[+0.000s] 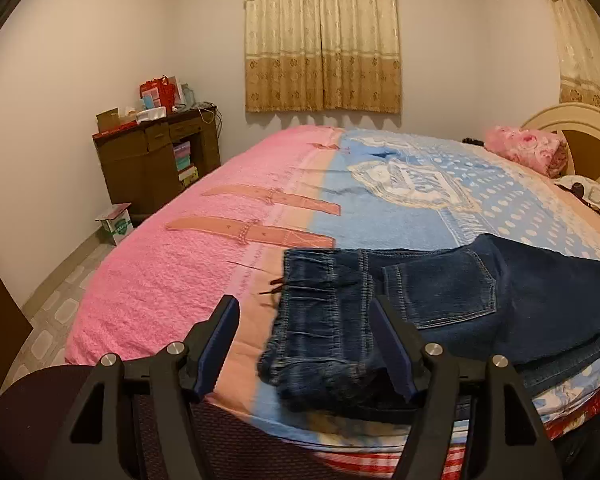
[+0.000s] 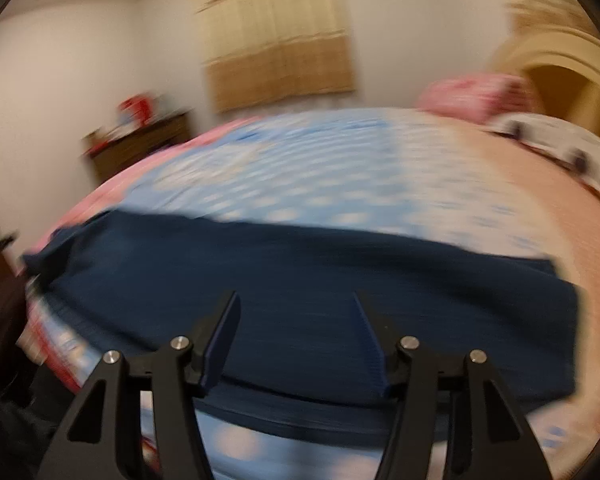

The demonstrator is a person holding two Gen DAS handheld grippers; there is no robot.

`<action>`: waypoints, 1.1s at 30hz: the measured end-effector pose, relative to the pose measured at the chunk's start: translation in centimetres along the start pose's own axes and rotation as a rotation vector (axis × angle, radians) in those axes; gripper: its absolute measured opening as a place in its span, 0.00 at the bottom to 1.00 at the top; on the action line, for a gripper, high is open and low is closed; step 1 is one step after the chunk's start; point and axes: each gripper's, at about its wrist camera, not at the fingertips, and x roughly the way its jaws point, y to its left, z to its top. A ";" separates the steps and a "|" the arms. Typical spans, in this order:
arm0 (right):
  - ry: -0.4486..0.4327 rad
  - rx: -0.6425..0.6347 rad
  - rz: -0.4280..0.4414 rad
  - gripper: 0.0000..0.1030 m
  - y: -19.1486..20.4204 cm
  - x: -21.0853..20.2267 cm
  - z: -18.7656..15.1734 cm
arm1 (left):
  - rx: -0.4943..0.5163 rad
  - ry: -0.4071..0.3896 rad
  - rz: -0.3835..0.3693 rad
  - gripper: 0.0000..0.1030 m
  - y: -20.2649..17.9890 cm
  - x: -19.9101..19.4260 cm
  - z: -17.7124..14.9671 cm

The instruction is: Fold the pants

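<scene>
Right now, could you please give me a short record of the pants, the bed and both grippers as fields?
pants: dark blue jeans, lying on the bed near its front edge
waistband: elastic, toward the pink side
bed: pink and blue cover
left gripper: open, fingers either side of the waistband end, not pressing it
right gripper: open, over the jeans; view blurred
pillow: pink, by the headboard

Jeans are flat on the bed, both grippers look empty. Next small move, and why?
Probably bring the left gripper down onto the waistband and close. Its fingers stand open with nothing pressed between them, and the jeans lie folded lengthwise on the bedspread, waistband nearest. The right gripper is open above the leg end, though that view is blurred.
</scene>
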 end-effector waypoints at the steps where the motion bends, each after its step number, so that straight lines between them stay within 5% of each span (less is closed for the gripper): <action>1: 0.026 -0.063 0.070 0.59 2.9 1.8 0.2 | 0.013 0.004 -0.008 0.67 -0.9 0.2 0.1; 5: 0.093 -0.217 0.243 0.59 11.4 6.6 0.1 | 0.071 0.029 -0.078 0.67 -5.2 0.8 -0.2; 11: 0.120 -0.468 0.337 0.51 20.7 9.8 -1.9 | 0.153 0.087 -0.195 0.72 -11.4 2.1 -1.2; 18: 0.175 -0.520 0.317 0.41 22.7 12.9 -1.9 | 0.220 0.210 -0.165 0.72 -14.7 6.2 -2.9; 21: 0.187 -0.557 0.299 0.33 23.1 13.3 -2.5 | 0.228 0.199 -0.168 0.72 -14.7 5.7 -3.1; 23: 0.196 -0.563 0.315 0.15 23.1 13.3 -2.5 | 0.225 0.208 -0.161 0.72 -14.6 5.6 -3.2; 26: 0.211 -0.528 0.373 0.04 22.9 12.6 -1.9 | 0.213 0.212 -0.167 0.72 -14.4 5.4 -3.1; 33: 0.223 -0.569 0.471 0.02 24.3 8.7 -2.7 | 0.194 0.207 -0.207 0.72 -13.9 4.0 -3.0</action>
